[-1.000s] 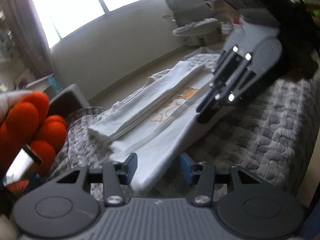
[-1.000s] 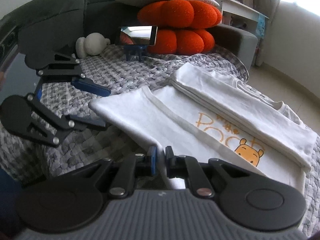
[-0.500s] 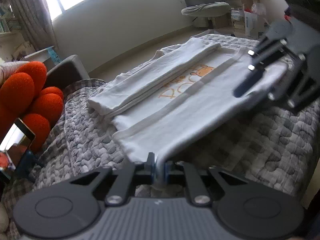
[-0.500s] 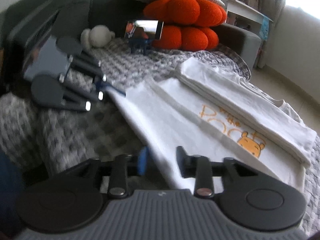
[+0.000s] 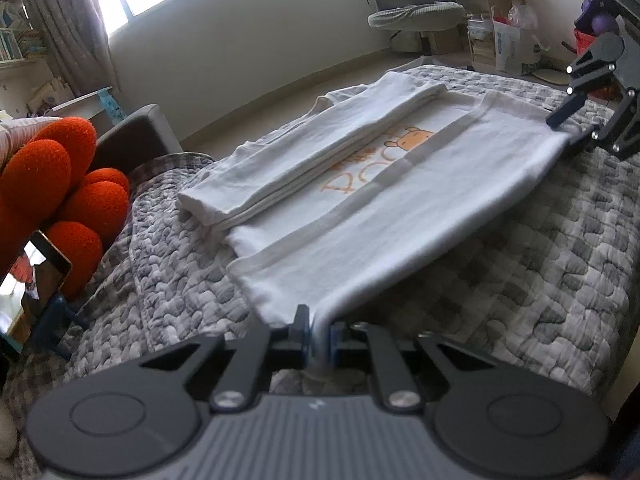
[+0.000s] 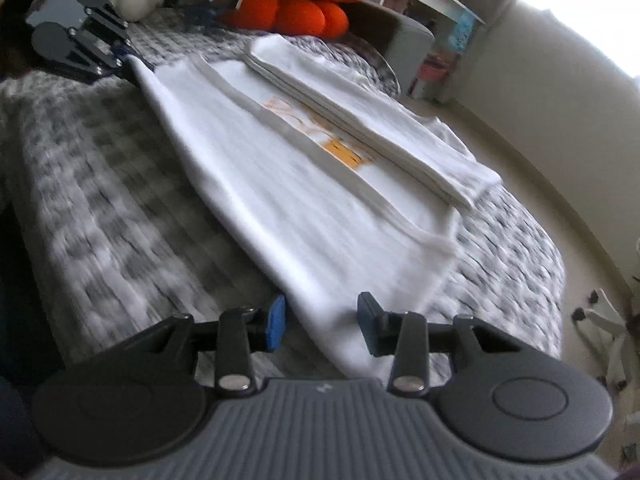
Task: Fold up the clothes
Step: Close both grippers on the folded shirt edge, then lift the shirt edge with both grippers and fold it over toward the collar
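Observation:
A white T-shirt (image 5: pixel 392 208) with an orange print lies on the grey quilted bed (image 5: pixel 540 264); its far side is folded over in a long strip. My left gripper (image 5: pixel 319 338) is shut on the near corner of the shirt's lifted side flap. My right gripper (image 6: pixel 322 320) is open, with the other end of the shirt (image 6: pixel 304 208) lying between its fingers. In the left wrist view the right gripper (image 5: pixel 576 128) sits at the flap's far corner. In the right wrist view the left gripper (image 6: pixel 120 56) holds the opposite corner.
An orange pumpkin-shaped cushion (image 5: pixel 60 184) and a phone on a stand (image 5: pixel 32 280) sit at the head of the bed. A white plush toy (image 6: pixel 136 0) lies beside them. An office chair (image 5: pixel 412 12) and boxes stand on the floor beyond the bed.
My left gripper closed on the shirt corner and pulled back, stretching the flap. My right gripper went from shut on the shirt to open and moved along to the other end.

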A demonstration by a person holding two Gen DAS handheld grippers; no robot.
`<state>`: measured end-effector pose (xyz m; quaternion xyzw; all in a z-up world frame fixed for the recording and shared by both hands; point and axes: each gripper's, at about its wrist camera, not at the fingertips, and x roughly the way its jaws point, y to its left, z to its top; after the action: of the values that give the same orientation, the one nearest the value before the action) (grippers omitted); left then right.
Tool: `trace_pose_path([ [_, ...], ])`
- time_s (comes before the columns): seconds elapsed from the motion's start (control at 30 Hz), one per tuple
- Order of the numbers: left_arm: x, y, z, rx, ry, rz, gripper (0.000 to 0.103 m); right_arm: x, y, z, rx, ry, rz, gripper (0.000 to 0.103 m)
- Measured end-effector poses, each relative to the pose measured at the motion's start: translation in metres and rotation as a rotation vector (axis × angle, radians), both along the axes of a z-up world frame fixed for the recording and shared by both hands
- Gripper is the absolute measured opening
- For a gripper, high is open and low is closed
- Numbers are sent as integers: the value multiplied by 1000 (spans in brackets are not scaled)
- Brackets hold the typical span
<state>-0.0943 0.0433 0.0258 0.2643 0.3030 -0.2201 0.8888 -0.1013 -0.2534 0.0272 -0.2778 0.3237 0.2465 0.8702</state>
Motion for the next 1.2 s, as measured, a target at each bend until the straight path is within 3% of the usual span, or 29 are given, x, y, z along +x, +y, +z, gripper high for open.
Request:
trace_pose_path([
  [0.1, 0, -1, 1, 6, -3, 2, 10, -2, 3, -3, -48, -24, 28, 25],
  [0.13, 0, -1, 1, 9, -5, 2, 10, -3, 5, -4, -62, -31, 36, 14],
  [0.27, -3, -1, 0, 21, -11, 3, 10, -6, 6, -7, -84, -55, 39, 5],
  [0.63, -15, 6, 9, -45, -16, 64, 6, -19, 1, 6, -60, -100, 8, 3],
  [0.9, -40, 13, 22, -66, 4, 29, 5, -40, -2, 15, -59, -104, 21, 3],
  [1.2, -76, 28, 27, -64, 29, 5, 5, -74, -12, 47, 76, -44, 47, 3],
])
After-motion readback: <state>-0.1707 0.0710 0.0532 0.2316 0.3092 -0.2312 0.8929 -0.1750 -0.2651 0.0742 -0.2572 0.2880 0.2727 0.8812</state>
